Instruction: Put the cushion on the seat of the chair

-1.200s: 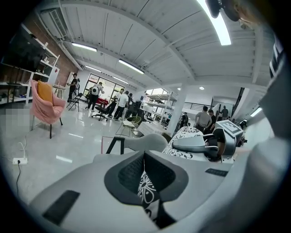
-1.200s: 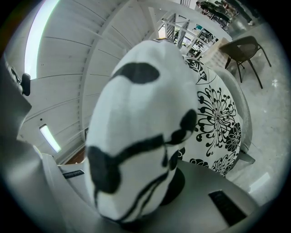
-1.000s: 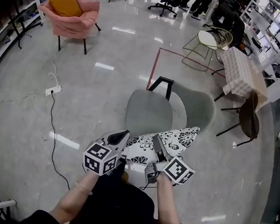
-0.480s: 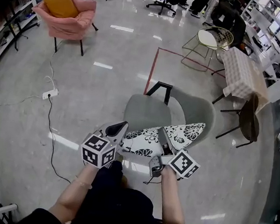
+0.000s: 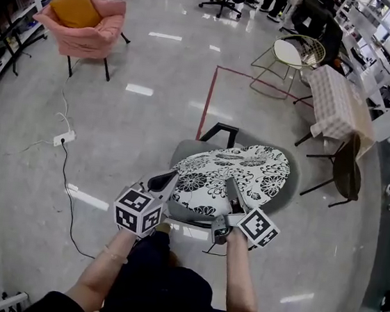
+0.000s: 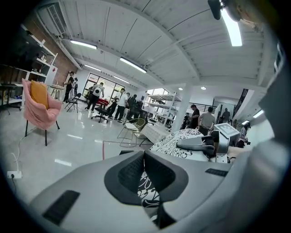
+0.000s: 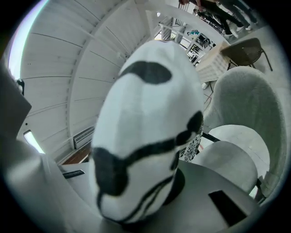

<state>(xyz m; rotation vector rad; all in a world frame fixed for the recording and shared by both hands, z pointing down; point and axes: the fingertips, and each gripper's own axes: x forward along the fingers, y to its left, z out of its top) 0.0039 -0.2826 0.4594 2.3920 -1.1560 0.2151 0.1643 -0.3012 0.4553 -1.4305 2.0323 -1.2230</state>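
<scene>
The seat of the chair (image 5: 179, 156) is covered by the cushion (image 5: 239, 171), which leaves only a grey rim bare at the chair's left edge. The chair's backrest (image 5: 293, 175) walls off its right side, and a black frame bar (image 5: 220, 129) stands at its far edge. Left of the chair the floor (image 5: 125, 158) lies wide open, crossed only by a cable (image 5: 69, 193) and power strip (image 5: 64, 137) well away. Right of the chair, a dark chair (image 5: 347, 169) and a cloth-covered surface (image 5: 338, 98) narrow the passage.

Left claw (image 5: 167, 181) clamped; right claw (image 5: 232, 189) clamped — forearms (image 5: 106, 274) outstretched.
</scene>
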